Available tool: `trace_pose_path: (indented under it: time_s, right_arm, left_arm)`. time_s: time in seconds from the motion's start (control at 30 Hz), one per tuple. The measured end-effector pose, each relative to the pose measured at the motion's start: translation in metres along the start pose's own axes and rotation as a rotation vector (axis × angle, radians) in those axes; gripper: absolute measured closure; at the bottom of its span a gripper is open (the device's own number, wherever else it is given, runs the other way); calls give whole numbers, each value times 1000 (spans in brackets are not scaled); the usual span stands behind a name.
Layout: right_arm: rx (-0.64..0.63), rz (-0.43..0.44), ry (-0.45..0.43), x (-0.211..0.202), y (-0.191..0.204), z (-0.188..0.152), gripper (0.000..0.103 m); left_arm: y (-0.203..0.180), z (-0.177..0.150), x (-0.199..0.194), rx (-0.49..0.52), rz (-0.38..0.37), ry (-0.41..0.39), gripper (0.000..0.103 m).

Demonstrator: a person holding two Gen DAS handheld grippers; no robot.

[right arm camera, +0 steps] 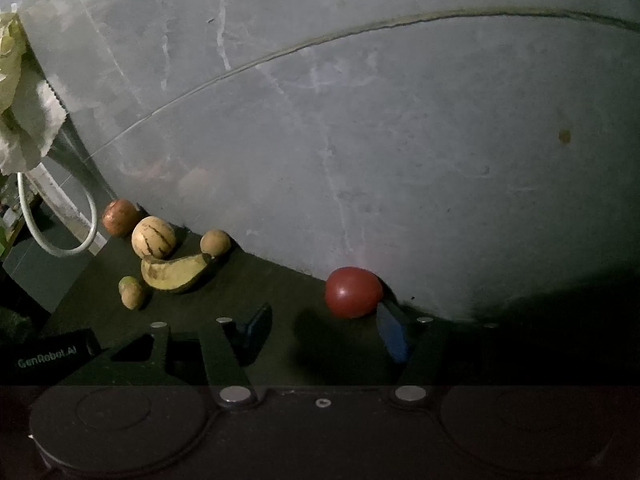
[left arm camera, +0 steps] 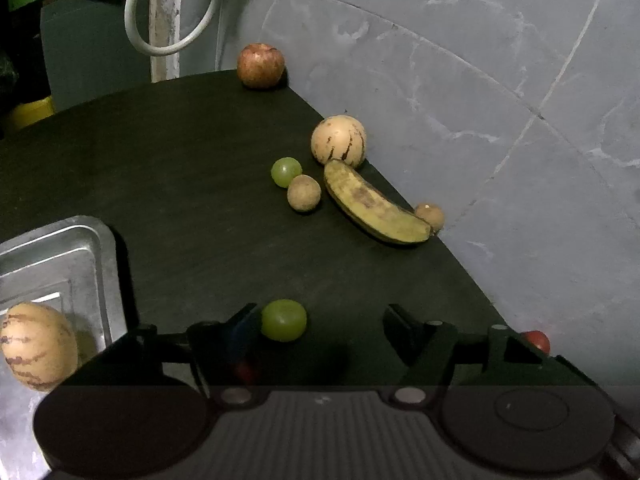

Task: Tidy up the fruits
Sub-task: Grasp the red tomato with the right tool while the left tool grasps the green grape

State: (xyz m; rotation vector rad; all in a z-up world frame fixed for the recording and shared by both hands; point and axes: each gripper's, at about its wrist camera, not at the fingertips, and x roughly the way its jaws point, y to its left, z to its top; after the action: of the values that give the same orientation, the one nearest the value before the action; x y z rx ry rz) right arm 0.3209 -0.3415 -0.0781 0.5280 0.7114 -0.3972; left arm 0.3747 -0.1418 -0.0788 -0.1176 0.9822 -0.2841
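My left gripper (left arm camera: pixel 320 320) is open, and a green grape (left arm camera: pixel 284 320) lies on the dark table just inside its left finger. A metal tray (left arm camera: pixel 100 248) at the left holds a striped melon (left arm camera: pixel 38 346). Further off lie a banana (left arm camera: pixel 374 204), a second striped melon (left arm camera: pixel 338 141), another green grape (left arm camera: pixel 286 171), two small brown fruits (left arm camera: pixel 304 193) and a red apple (left arm camera: pixel 260 65). My right gripper (right arm camera: pixel 320 320) is open, and a red tomato (right arm camera: pixel 353 292) sits next to its right finger, against the wall.
A grey marble wall (right arm camera: pixel 400 120) runs along the table's far edge (left arm camera: pixel 400 200). A white cable loop (left arm camera: pixel 168 40) hangs beyond the table. The right view also shows the banana (right arm camera: pixel 172 274), the striped melon (right arm camera: pixel 153 237) and the apple (right arm camera: pixel 119 217).
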Motion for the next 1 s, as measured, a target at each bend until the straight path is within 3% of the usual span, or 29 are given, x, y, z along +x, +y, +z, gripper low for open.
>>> trace_pose_path:
  time_s: [0.3,0.57,0.8,1.0]
  right_arm:
    - [36,-42,-21,6,0,5,43]
    - [42,-58,-28,6,-2,5,54]
    - [41,-57,-30,5,-3,5,56]
    - [41,-55,-30,7,-3,6,56]
  left_arm:
    - [-2,-2,2,-5,9,-27,35]
    - [-4,-5,-2,5,18,-56,43]
    - [-5,-4,-5,5,-16,-77,46]
    - [2,-1,3,-15,27,-49,46]
